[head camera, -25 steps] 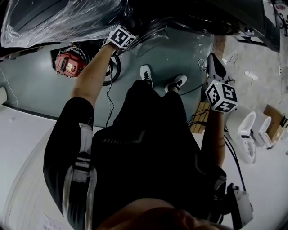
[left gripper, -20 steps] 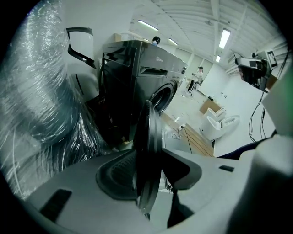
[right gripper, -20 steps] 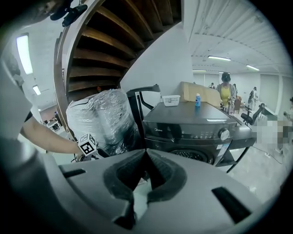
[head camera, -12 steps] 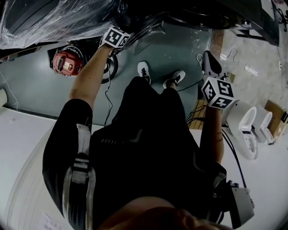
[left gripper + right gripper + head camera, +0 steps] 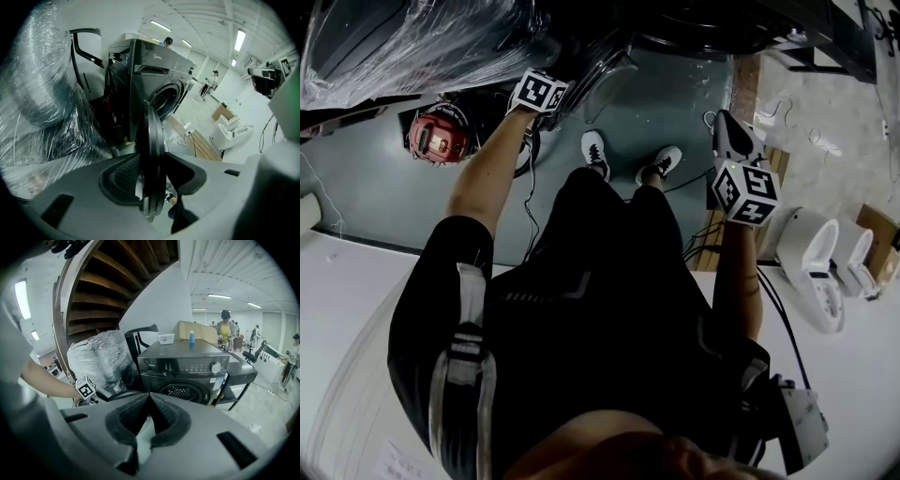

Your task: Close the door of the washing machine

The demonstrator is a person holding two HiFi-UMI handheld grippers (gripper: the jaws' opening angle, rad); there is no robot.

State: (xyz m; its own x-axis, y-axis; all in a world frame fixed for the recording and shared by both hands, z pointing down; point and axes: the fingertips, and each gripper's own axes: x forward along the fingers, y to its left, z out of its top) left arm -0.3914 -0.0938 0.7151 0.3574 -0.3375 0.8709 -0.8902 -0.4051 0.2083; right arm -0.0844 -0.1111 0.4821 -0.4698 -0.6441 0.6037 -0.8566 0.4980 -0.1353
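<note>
The dark front-loading washing machine (image 5: 157, 79) (image 5: 187, 366) stands ahead with its round door (image 5: 152, 140) swung open. In the left gripper view I see the door edge-on. My left gripper (image 5: 151, 180) is shut on the door's rim, one pad on each side. In the head view that gripper (image 5: 565, 73) reaches up to the door (image 5: 607, 67) under the machine's dark front (image 5: 703, 23). My right gripper (image 5: 729, 129) (image 5: 149, 399) hangs free to the right, pointing at the machine, its tips together on nothing.
A plastic-wrapped bundle (image 5: 412, 37) (image 5: 42, 93) sits left of the machine. On the floor are a red device (image 5: 431, 139), cables, and the person's shoes (image 5: 600, 155). White toilets (image 5: 811, 267) stand at the right. Several people (image 5: 225, 326) are far behind.
My left gripper has shifted a little sideways with the door's rim in it. The right gripper has drifted left, closer to the machine.
</note>
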